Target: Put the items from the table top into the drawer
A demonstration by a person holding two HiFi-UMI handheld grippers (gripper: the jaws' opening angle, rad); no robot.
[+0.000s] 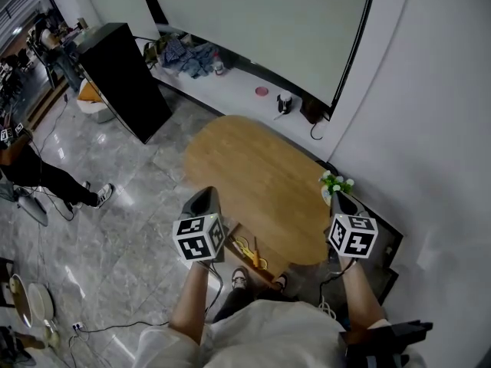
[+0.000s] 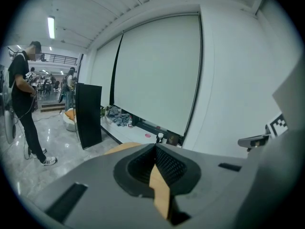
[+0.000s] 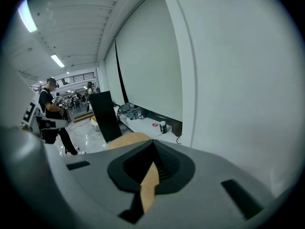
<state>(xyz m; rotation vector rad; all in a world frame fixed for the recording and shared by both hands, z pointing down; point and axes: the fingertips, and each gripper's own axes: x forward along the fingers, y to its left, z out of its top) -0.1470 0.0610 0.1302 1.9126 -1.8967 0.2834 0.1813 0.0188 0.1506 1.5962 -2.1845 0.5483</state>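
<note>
Both tongs are pressed together, pinching nothing. The left tongs (image 1: 205,198) hang over the desk's (image 1: 253,167) near-left edge. The right tongs (image 1: 337,198) hang at its near-right edge, just beside a small plant (image 1: 336,182).

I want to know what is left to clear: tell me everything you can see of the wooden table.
The table has a long oval top of light brown wood, smooth and level, nearly bare. Only a small potted plant with white flowers stands on it, at the right edge by the white wall. It stands on a glossy grey floor. Under its near end what looks like an open drawer sticks out, with something yellow inside. Its legs are hidden.
</note>
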